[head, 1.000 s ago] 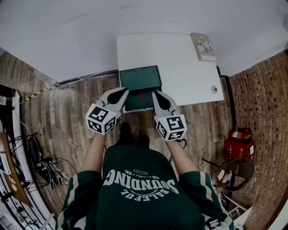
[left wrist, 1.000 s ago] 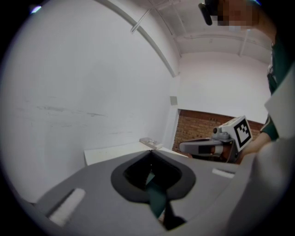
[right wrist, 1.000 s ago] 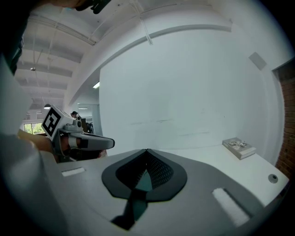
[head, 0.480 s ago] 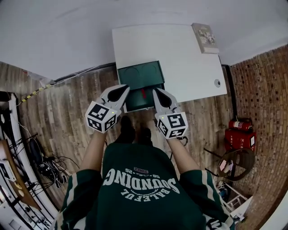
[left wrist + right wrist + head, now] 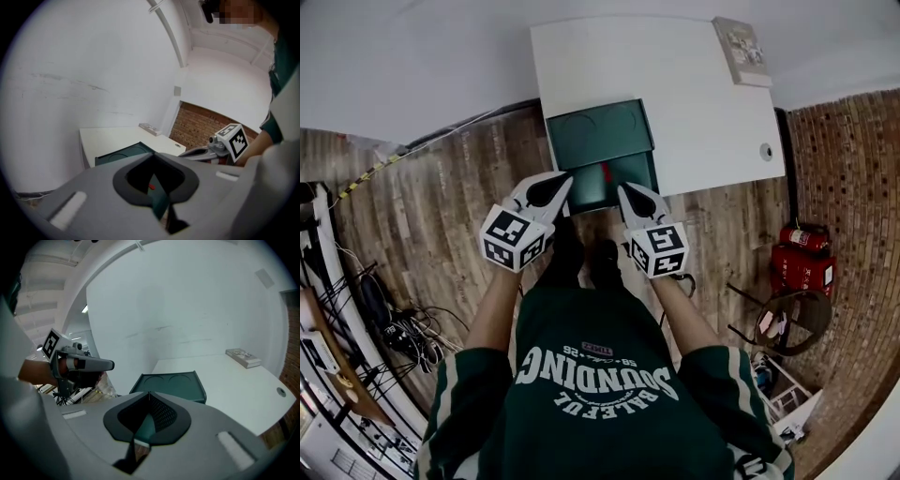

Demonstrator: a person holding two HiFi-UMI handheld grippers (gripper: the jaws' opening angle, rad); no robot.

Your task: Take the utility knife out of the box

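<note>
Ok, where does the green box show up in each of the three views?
Head view: the green box is upper centre, at the near left edge of the white table.
Left gripper view: the green box is low and centre-left, partly hidden.
Right gripper view: the green box is just below centre.
Shared landmark: the white table under the box, seen in all three views.

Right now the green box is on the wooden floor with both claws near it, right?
No. The green box sits up on the white table instead, as the head view shows. The left claw and right claw are near it.
</note>
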